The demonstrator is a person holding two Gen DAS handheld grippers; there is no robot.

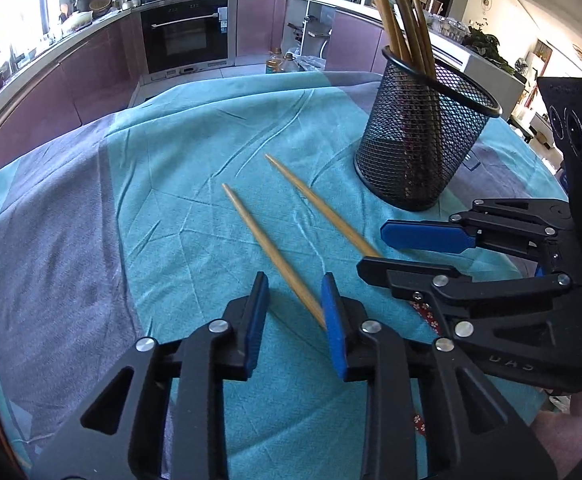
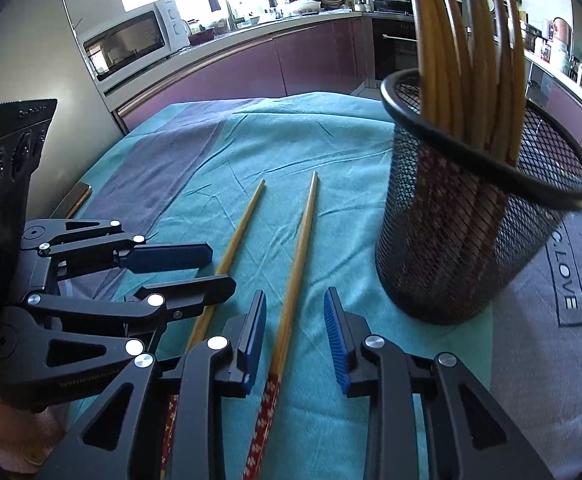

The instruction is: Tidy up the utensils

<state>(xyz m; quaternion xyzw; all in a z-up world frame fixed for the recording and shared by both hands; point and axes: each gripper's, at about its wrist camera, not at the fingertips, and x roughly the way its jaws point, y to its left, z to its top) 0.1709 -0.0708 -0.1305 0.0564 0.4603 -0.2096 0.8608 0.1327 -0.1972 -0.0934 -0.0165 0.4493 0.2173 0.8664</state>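
Bamboo chopsticks lie apart on the teal cloth (image 1: 195, 132) at frame centre: the left chopstick (image 1: 271, 252) between the part-open, not-gripping pads of the left gripper (image 1: 295, 320), the right chopstick (image 2: 297, 260) likewise inside the right gripper (image 2: 295, 340). Upper right stands the mesh cup (image 2: 471, 240), full of chopsticks.

Both grippers share one build. The left gripper (image 1: 295, 320) has matte black linkage arms with triangular cut-outs, round silver pivot pins and ribbed blue pads (image 1: 333, 320). The right gripper (image 2: 297, 332), at 3 o'clock in the left view, shows flat blue pads (image 1: 427, 236), faint embossed lettering and a black housing with three round ringed recesses.
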